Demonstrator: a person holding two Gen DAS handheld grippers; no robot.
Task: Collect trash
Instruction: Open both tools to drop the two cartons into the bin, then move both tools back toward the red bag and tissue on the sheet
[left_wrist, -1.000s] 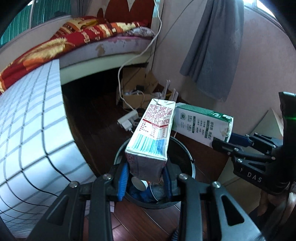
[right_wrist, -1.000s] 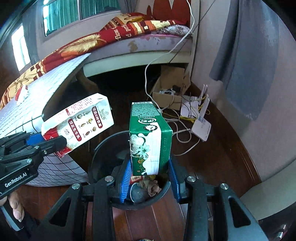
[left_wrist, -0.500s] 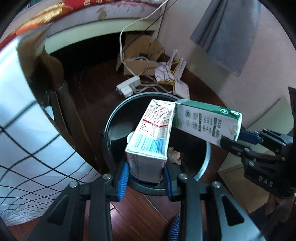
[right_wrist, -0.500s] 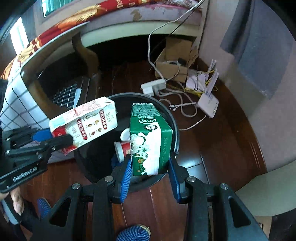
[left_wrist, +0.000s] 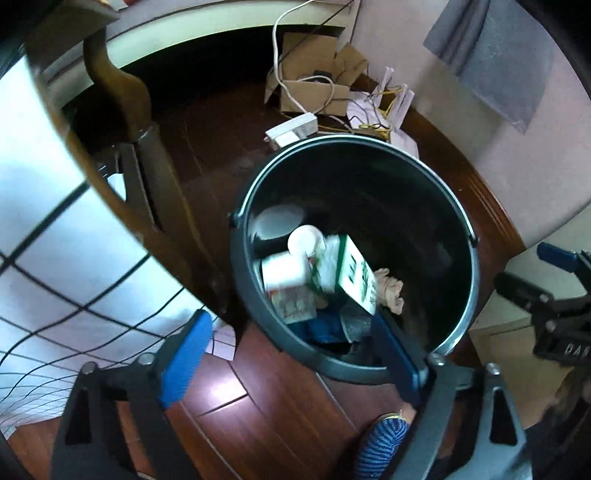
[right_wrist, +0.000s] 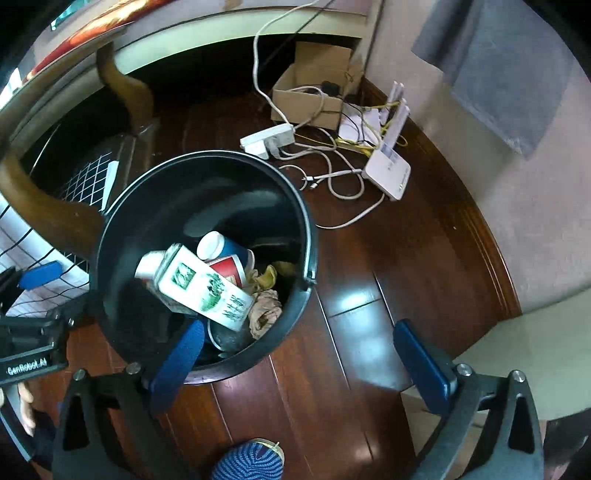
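1. left gripper (left_wrist: 291, 343) – points steeply down over the near rim of the black bin (left_wrist: 458, 325). its blue pads stand wide apart and the jaws are opening; nothing is pressed between them.
2. right gripper (right_wrist: 299, 354) – also tipped steeply down, beside the bin's right edge and partly over the wooden floor (right_wrist: 388, 266). its jaws are opening too, spread wide, with only the bin rim and bare floor showing in the gap. neither gripper grasps anything.
3. green-and-white carton (right_wrist: 205, 286) – inside the bin, tilted, lying across the other rubbish. in the left wrist view the same carton (left_wrist: 352, 275) shows blurred, one corner pointing down.
4. red-and-white carton (left_wrist: 286, 286) – inside the bin as well, just left of the green one and touching it; partly covered by it in the right wrist view.
5. other contents of the bin – a white-lidded cup (right_wrist: 221, 247) behind the cartons, crumpled brownish paper (right_wrist: 264, 312) against the near wall, something blue beneath; i cannot tell what that is.
6. surroundings – the bin stands on dark red floorboards beside a curved wooden chair leg (left_wrist: 122, 92). a checked cloth (left_wrist: 48, 229) hangs at the left. beyond the bin lie a white power strip (right_wrist: 267, 140), loose cables, a white router (right_wrist: 389, 171) and an open cardboard box (right_wrist: 314, 92) near the wall.
7. a striped blue shoe tip (right_wrist: 247, 461) shows at the bottom edge, between the right gripper's arms.
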